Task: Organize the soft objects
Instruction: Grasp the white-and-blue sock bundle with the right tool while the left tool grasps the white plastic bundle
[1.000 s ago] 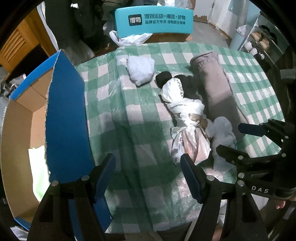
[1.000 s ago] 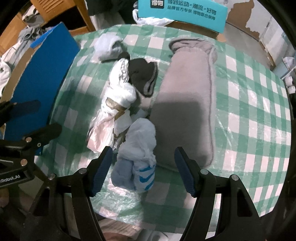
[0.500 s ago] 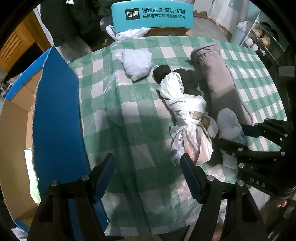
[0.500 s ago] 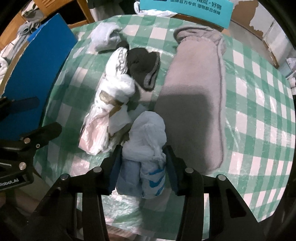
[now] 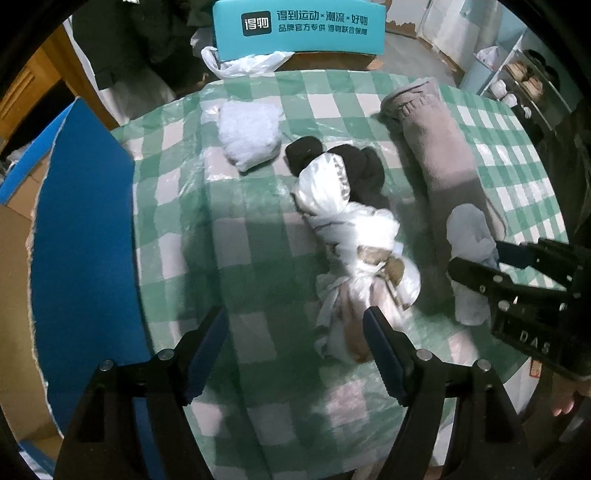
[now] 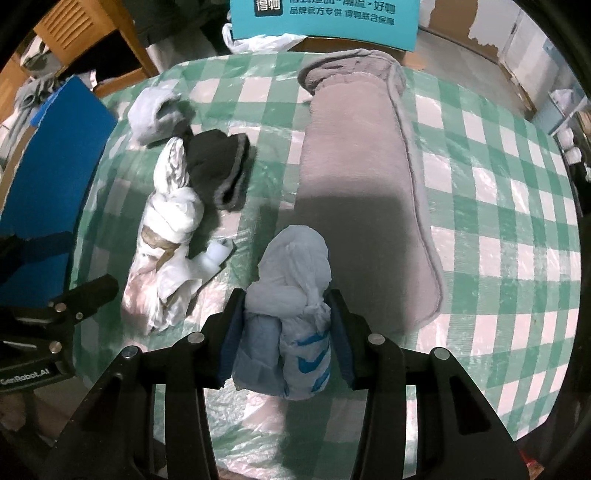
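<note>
Right fingers clamp pale-blue bundle; teal sign bears Chinese text.

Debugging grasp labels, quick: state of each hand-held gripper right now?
Left hand-held gripper: open, holding nothing, above the green checked tablecloth.
Right hand-held gripper: shut on the pale blue knotted cloth bundle with blue stripes.

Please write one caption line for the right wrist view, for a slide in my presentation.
Right gripper shut on a pale blue bundle beside a rolled grey blanket on the green checked tablecloth.
</note>
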### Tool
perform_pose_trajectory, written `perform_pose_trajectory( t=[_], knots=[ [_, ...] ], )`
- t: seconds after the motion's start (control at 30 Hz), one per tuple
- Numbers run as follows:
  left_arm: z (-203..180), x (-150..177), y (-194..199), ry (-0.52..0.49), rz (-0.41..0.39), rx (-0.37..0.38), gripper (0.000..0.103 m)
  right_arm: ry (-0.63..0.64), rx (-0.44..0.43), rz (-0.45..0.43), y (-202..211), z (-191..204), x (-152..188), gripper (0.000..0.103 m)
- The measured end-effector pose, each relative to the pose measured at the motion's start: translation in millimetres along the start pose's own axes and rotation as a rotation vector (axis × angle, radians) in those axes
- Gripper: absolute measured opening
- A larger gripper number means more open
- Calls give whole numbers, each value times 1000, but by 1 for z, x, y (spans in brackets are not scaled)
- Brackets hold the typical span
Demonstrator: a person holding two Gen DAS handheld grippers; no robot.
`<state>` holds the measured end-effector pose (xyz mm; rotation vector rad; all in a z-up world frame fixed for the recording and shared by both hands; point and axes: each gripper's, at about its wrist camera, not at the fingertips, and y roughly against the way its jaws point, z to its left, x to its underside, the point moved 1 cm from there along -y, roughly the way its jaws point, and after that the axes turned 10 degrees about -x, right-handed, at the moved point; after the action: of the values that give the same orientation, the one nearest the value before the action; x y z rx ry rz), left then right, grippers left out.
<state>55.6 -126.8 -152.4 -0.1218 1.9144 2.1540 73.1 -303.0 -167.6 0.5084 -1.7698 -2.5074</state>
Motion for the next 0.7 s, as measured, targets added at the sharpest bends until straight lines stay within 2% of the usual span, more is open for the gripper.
perform_pose_trajectory(
  t=[0.07,0.37,0.7],
  knots=[
    [-1,-5,-1,8,-2,6,81,-3,-9,-7,3,-1,0,43],
    [-3,-22,-15,77,28,52,81,15,-26,-65,20,-6,-3,43],
    [-14,-34,-23,96,45,72,81,39,-27,-99,25,-5,-14,43]
  ],
)
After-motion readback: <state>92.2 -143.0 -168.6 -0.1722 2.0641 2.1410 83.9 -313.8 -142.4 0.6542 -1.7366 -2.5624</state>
